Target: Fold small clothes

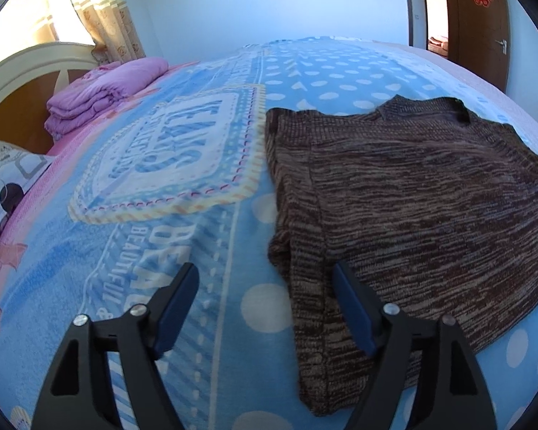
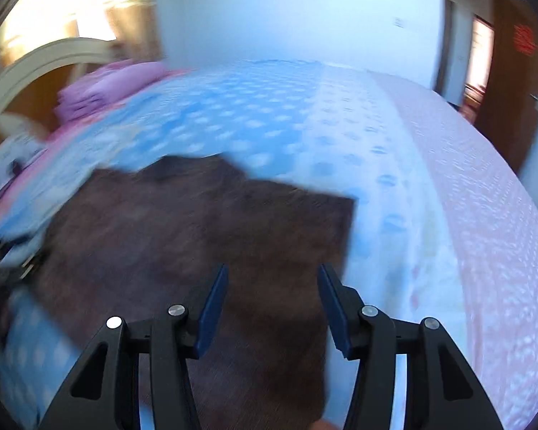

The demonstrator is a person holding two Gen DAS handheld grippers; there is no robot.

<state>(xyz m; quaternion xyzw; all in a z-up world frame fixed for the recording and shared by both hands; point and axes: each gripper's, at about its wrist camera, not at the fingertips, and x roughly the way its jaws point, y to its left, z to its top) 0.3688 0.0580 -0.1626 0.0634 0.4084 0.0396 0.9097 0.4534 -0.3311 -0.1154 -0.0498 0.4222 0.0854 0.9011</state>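
My right gripper (image 2: 272,279) hangs low in the frame, jaws spread apart with nothing between them, over the brown sweater (image 2: 183,236) at lower left. Blue dotted blanket (image 2: 269,122) fills the blurred middle.

Left gripper (image 1: 265,276) and right gripper (image 2: 272,276) both hold their blue-padded fingers spread wide apart, gripping nothing.

the sweater (image 1: 430,193) is coarse, mottled brown knit, matt. under it the blanket (image 1: 204,215) is soft printed fleece with a fuzzy nap. each claw (image 1: 265,304) (image 2: 272,308) is matt black plastic with shiny metal rivets and blue pads (image 1: 174,311).
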